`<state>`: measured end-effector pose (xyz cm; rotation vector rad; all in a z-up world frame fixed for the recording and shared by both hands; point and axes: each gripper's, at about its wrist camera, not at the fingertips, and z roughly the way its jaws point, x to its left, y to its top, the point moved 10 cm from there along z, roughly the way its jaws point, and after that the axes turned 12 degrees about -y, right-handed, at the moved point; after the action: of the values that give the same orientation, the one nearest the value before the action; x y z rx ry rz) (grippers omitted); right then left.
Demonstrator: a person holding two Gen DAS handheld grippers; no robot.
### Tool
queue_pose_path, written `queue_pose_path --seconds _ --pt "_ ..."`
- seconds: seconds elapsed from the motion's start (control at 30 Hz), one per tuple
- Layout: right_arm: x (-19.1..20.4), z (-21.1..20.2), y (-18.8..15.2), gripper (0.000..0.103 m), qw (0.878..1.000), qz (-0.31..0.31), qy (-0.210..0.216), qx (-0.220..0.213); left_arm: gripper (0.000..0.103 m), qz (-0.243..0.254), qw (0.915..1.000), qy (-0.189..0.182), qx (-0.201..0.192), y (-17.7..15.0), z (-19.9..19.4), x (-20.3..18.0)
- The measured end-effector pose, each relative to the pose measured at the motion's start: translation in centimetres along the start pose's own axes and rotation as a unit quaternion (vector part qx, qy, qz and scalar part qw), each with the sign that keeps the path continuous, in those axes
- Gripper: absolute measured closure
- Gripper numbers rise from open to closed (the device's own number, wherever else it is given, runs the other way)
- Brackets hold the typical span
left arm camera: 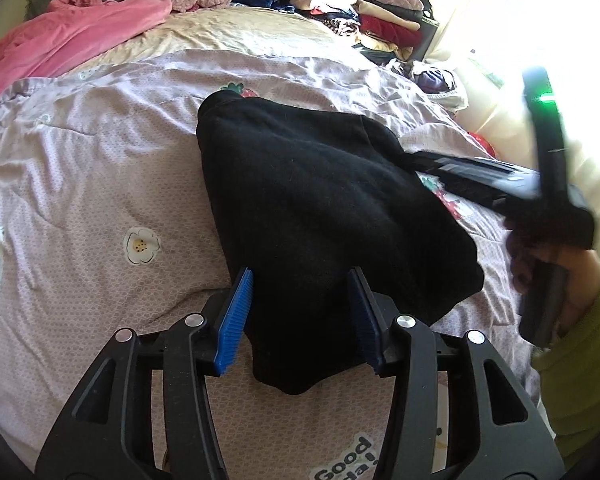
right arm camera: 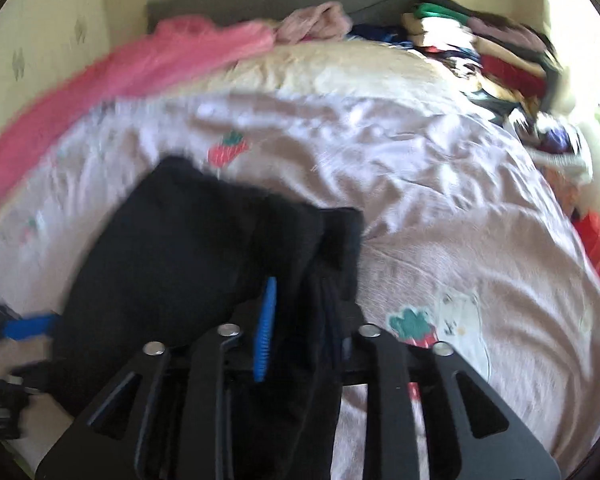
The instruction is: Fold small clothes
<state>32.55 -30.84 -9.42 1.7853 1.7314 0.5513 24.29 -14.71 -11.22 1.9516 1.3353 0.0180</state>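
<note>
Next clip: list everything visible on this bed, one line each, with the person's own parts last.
black garment: one, black, middle of the quilt
quilt: one, pale lilac with strawberry and flower prints, covering the bed
pink blanket: one, pink, far left
folded clothes stack: one pile, mixed colours, far right corner
left tool: blue pads apart, astride the garment's near end
right tool: garment edge between its pads
hand: one, green sleeve, holding the right tool
</note>
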Motion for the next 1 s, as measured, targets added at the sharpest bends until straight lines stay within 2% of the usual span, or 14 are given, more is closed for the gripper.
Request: queue_pose_path --seconds 0.03,0.1,0.23,0.3,0.37,0.53,0.6,0.63,0.7,0.73,0.77,0.87,0.9,1.0 --pt "-0.5 -0.6 -0.1 0.065 1.000 0.015 0.006 -0.003 0.063 0.000 1.0000 -0.002 -0.001 0.0 0.0 0.0" --pt "-1.1 -1.3 -0.8 0.054 0.999 0.039 0.030 0.014 0.063 -0.003 1.0000 -0.004 -0.004 0.0 0.0 0.1" --pt "-0.8 -1.4 -2.2 0.051 0.995 0.060 0.057 0.054 0.061 0.003 1.0000 0.000 -0.006 -0.1 0.0 -0.1" --pt "-0.4 -1.8 -2.5 0.049 0.994 0.065 0.069 0.056 0.059 0.004 1.0000 0.000 -0.004 -0.3 -0.1 -0.1" --pt "-0.4 -1.6 -2.9 0.045 0.994 0.068 0.063 0.062 0.058 0.006 1.0000 0.003 -0.003 -0.5 -0.1 -0.1" --pt "0.3 -0.6 -3.6 0.046 0.989 0.081 0.089 0.083 0.052 0.004 1.0000 0.005 -0.001 -0.8 0.0 -0.2" --pt "0.7 -0.1 -3.5 0.049 0.989 0.081 0.095 0.081 0.052 0.005 0.9999 0.009 0.002 -0.9 0.2 -0.3" --pt "1.1 0.1 -3.4 0.057 0.989 0.079 0.099 0.081 0.052 0.004 0.9999 0.009 0.002 -0.9 0.2 -0.3" --pt "1.6 0.2 -3.3 0.066 0.988 0.074 0.105 0.080 0.050 0.003 1.0000 0.009 0.000 -0.9 0.2 -0.4" --pt "2.0 0.3 -3.2 0.074 0.989 0.064 0.107 0.079 0.050 0.003 0.9999 0.010 0.001 -0.9 0.2 -0.4" --pt "2.2 0.3 -3.1 0.086 0.990 0.056 0.107 0.076 0.050 0.004 0.9999 0.011 0.001 -1.0 0.2 -0.5" --pt "2.5 -0.7 -2.5 0.091 0.995 0.015 0.082 0.046 0.050 -0.002 1.0000 0.008 0.001 -0.9 0.1 -0.5" --pt "2.4 -1.4 -2.2 0.096 0.997 0.000 0.069 0.032 0.050 -0.006 1.0000 0.001 -0.003 -0.8 -0.3 -0.7" --pt "1.0 -3.1 -1.0 0.096 0.998 -0.030 0.045 -0.013 0.050 -0.005 0.9999 -0.011 -0.008 -0.7 -0.6 -1.1"
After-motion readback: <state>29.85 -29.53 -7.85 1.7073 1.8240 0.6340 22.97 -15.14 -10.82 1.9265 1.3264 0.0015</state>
